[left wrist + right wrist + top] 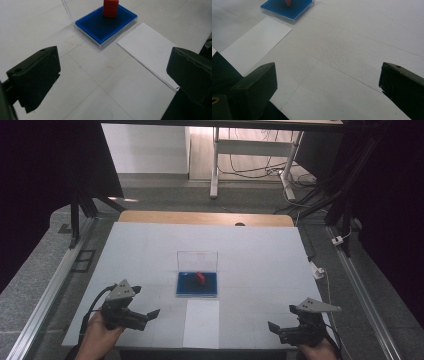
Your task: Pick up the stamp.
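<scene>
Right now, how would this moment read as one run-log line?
left gripper: open, empty | right gripper: open, empty | red block: on blue pad | paper: near edge, untouched

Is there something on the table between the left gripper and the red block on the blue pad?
Nothing visible. Bare white table lies between the left gripper, fingers open, and the red block on the blue pad. The paper sheet lies off to one side, and the clear lid stands behind the block.

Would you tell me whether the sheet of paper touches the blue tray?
Apart. The left gripper view shows a strip of bare table between the sheet of paper and the blue tray.
</scene>
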Available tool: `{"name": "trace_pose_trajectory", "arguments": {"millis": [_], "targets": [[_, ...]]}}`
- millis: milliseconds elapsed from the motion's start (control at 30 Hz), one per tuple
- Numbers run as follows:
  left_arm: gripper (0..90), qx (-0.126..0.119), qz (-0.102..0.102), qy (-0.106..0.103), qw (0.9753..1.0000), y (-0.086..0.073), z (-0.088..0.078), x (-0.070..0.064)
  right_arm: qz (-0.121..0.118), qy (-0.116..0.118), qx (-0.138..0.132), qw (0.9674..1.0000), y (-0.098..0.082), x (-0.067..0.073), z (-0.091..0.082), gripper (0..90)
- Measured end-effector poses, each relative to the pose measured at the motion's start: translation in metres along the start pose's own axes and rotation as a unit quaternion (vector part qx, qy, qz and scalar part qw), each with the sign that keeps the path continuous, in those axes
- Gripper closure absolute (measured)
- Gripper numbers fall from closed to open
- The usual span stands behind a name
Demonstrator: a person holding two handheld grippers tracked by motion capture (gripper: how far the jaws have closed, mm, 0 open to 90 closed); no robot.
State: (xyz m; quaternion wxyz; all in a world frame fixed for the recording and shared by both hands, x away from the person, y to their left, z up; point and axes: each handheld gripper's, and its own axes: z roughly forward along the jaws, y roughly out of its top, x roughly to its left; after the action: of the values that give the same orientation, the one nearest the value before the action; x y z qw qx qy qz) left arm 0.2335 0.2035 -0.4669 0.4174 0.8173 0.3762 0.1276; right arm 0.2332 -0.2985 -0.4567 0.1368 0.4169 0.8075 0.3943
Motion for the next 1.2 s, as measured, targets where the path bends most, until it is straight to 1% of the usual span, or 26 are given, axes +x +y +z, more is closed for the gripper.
{"name": "trace_pose_trajectory", "arguments": {"millis": [33, 100, 200, 267, 300, 400, 533, 633, 667, 733, 800, 833, 867, 967, 1067, 1100, 1133, 1200], "targets": [[0.0, 0.0, 0.0, 0.0, 1.0, 0.0, 0.0, 0.0, 0.0, -0.001, 0.001, 1.0, 0.0, 0.0, 0.0, 1.6], [0.0, -0.002, 0.002, -0.008, 1.0, 0.004, 0.005, 0.001, 0.0, 0.001, 0.001, 1.0, 0.0, 0.0, 0.0, 1.6], [0.0, 0.004, 0.004, -0.009, 0.9999, 0.011, 0.012, 0.002, 0.0, -0.001, 0.002, 1.0, 0.0, 0.0, 0.0, 1.6], [0.0, -0.001, 0.009, -0.007, 0.9999, 0.015, 0.017, 0.002, 0.0, -0.001, 0.0, 1.0, 0.0, 0.0, 0.0, 1.6], [0.0, 0.001, 0.01, -0.012, 0.9999, 0.018, 0.021, 0.003, 0.0, 0.0, -0.002, 1.0, 0.0, 0.0, 0.0, 1.6], [0.0, -0.005, 0.007, -0.018, 0.9998, 0.024, 0.03, 0.004, 0.0, 0.0, -0.002, 1.0, 0.0, 0.0, 0.0, 1.6], [0.0, 0.0, 0.011, -0.015, 0.9998, 0.034, 0.044, 0.007, 0.0, 0.001, -0.001, 1.0, 0.0, 0.0, 0.0, 1.6], [0.0, 0.01, 0.018, -0.008, 0.9998, 0.044, 0.054, 0.007, -0.001, 0.001, 0.0, 1.0, 0.0, 0.0, 0.0, 1.6], [0.0, 0.012, 0.019, -0.009, 0.9997, 0.047, 0.058, 0.007, -0.001, 0.001, -0.001, 1.0, 0.0, 0.0, 0.0, 1.6], [0.0, 0.019, 0.018, -0.008, 0.9996, 0.052, 0.066, 0.006, -0.001, 0.002, -0.002, 1.0, 0.0, 0.0, 0.0, 1.6], [0.0, 0.024, 0.02, -0.013, 0.9994, 0.055, 0.074, 0.006, -0.001, 0.002, -0.001, 1.0, 0.0, 0.0, 0.0, 1.6], [0.0, 0.026, 0.021, -0.007, 0.9994, 0.057, 0.077, 0.005, -0.001, 0.002, -0.001, 1.0, 0.0, 0.0, 0.0, 1.6], [0.0, 0.027, 0.022, -0.005, 0.9994, 0.059, 0.081, 0.005, -0.001, 0.002, -0.001, 1.0, 0.0, 0.0, 0.0, 1.6], [0.0, 0.027, 0.02, -0.008, 0.9994, 0.064, 0.09, 0.005, -0.003, 0.002, 0.0, 1.0, 0.0, 0.0, 0.0, 1.6], [0.0, 0.029, 0.032, -0.007, 0.999, 0.07, 0.1, 0.002, -0.003, 0.002, 0.001, 1.0, 0.0, 0.001, 0.0, 1.6], [0.0, 0.032, 0.042, -0.006, 0.9986, 0.074, 0.106, 0.001, -0.003, 0.003, 0.003, 1.0, 0.0, 0.001, 0.001, 1.6], [0.0, 0.032, 0.042, -0.006, 0.9986, 0.074, 0.106, 0.001, -0.003, 0.003, 0.003, 1.0, 0.0, 0.001, 0.001, 1.6], [0.0, 0.034, 0.044, -0.011, 0.9984, 0.078, 0.114, 0.0, -0.003, 0.004, 0.003, 1.0, 0.0, 0.001, 0.001, 1.6]]}}
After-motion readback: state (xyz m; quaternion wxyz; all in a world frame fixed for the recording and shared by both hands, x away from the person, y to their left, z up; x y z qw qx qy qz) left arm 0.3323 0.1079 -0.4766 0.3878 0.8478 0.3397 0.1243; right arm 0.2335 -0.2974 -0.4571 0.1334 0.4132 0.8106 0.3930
